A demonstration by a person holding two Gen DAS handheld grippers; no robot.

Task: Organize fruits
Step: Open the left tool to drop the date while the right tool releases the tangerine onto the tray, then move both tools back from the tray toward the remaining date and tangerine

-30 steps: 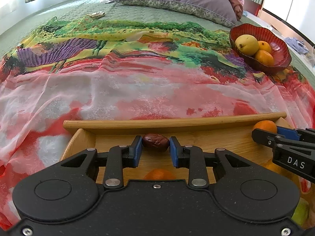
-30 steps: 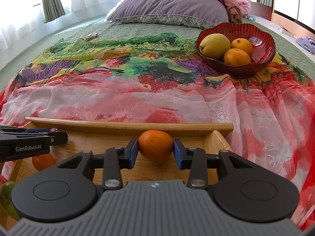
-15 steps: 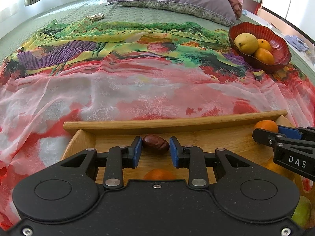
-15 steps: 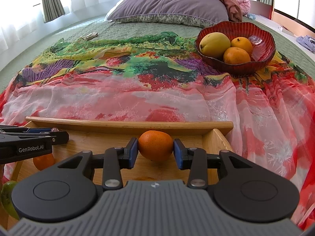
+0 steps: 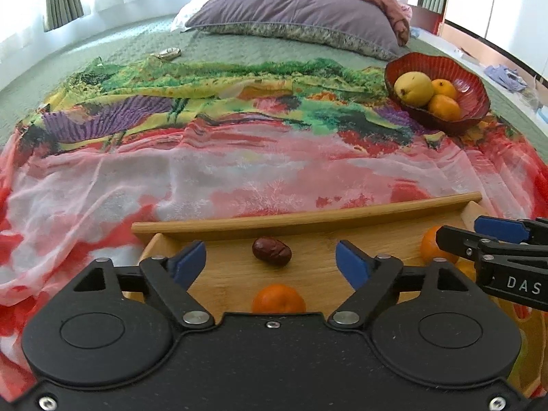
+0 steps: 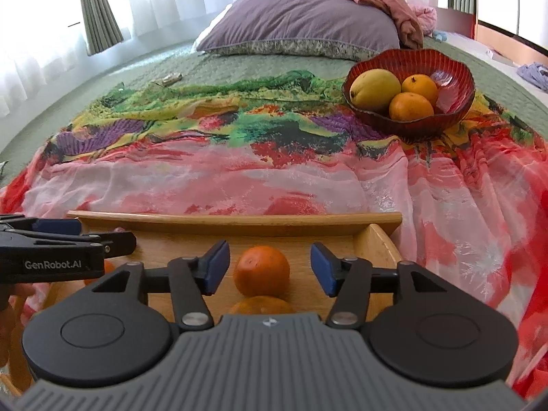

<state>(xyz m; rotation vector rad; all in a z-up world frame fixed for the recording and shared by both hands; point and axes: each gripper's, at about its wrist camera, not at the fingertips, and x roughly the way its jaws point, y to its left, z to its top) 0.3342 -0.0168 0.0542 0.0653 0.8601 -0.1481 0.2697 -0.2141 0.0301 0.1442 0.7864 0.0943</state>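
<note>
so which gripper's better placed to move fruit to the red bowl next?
Right, probably. The right gripper is open around an orange, and the bowl lies on its side. The left gripper brackets only the date.

Left gripper's body point(image 5: 270, 260) half-hides one tangerine point(image 5: 278, 298) (lower part).

Bright daylight thru curtains point(image 6: 44, 17), sharp, fisheye-warped edges.

Purple pillow point(image 6: 301, 24) and pinkish blanket point(image 6: 380, 0) on green bedspread point(image 5: 144, 44); small, perhaps metallic object point(image 5: 168, 53).
</note>
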